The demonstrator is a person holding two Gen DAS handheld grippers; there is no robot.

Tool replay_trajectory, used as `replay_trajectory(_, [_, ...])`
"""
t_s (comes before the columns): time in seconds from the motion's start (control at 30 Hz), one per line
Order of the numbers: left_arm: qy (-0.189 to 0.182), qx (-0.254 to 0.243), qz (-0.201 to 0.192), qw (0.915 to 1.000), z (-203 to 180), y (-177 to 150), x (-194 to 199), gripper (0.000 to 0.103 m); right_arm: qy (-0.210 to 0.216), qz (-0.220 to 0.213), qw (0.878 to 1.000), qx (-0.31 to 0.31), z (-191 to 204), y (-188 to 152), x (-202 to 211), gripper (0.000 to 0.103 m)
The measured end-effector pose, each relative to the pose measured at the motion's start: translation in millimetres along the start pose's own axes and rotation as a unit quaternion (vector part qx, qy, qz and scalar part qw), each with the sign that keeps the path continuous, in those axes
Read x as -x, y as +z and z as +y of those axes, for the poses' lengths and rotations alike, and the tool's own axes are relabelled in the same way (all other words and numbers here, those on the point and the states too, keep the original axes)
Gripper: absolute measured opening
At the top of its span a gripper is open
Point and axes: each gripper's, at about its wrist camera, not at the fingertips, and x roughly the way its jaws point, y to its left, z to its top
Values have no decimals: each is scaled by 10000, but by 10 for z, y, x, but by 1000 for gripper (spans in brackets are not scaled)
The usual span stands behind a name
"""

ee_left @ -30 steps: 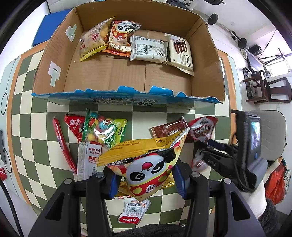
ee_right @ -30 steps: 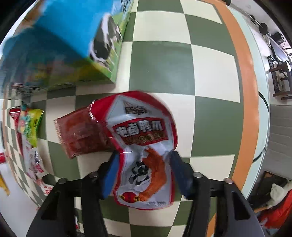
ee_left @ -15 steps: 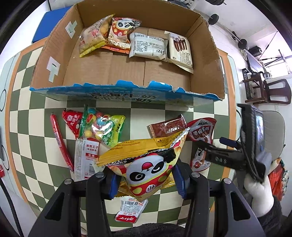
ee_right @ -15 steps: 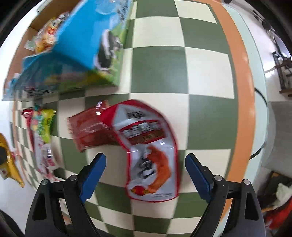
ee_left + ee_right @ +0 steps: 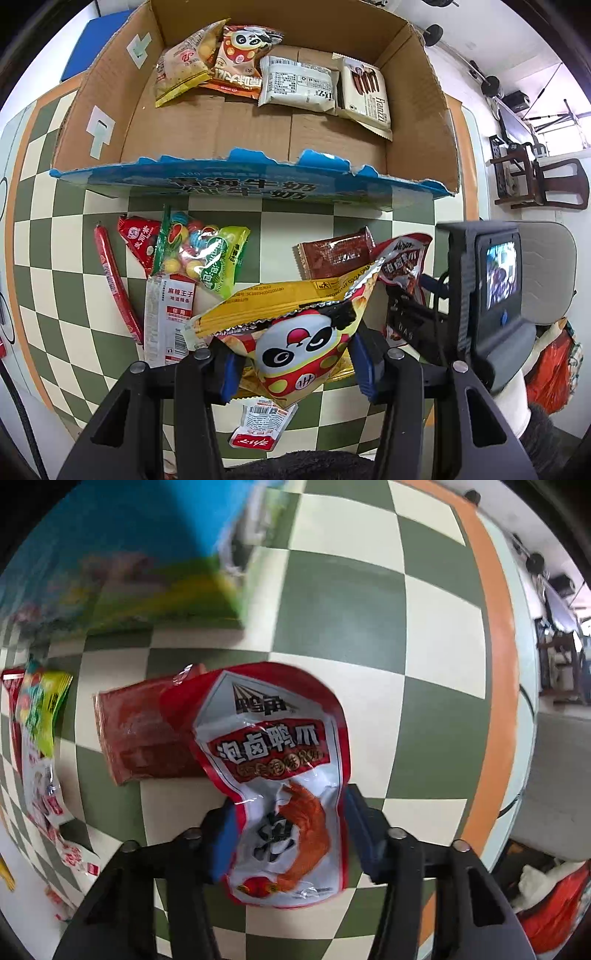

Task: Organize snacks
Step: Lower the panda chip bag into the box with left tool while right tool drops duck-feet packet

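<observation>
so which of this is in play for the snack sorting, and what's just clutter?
In play:
- open brown cardboard box
- yellow panda-print chip bag, in left hand-held gripper
- red-and-white foil pouch, right hand-held gripper closing around it
- loose snacks: dark red wrapper, long red sausage stick

Clutter:
- dark wooden chair

Left gripper [image 5: 291, 363] clamping a panda snack bag [image 5: 295, 350] above loose packets on the checkered worktop [image 5: 280, 225]; cardboard box [image 5: 255, 122] behind holds four snacks.

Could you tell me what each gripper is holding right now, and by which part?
Left gripper grips the panda snack bag by its lower end. Right gripper's jaws are closing around the red-and-white pouch at its lower half.
</observation>
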Motion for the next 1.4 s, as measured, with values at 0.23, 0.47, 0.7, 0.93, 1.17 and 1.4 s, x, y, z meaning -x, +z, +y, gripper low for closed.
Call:
replay_trajectory(0.23, [-86,-41,-151,9998,11,-45,181,46,428,-313,9979,-360,-58,-191,220,14])
replay_trajectory(0.47, [-110,-67,-286,9995,-3,-6,290,46,853,-421,9939,-552,-260,-373,449,7])
replay_trajectory(0.7, [-252,-111,-350,9990,-4,1,468,46,1531,-799,9774,-1219,-551,-424,814,7])
replay_trajectory(0.93, [-303,-292,-757,9962,-40,263,958,46,2146,-1543,9588,-1044,-465,-358,1765,7])
replay_trajectory(1.17, [217,-450,-826,9953,69,868,1033,47,2125,-2170,9518,-425,-103,222,2473,7])
replay_trajectory(1.4, [358,-150,-430,9983,337,1469,732,49,1708,-1790,9686,-249,169,983,2182,8])
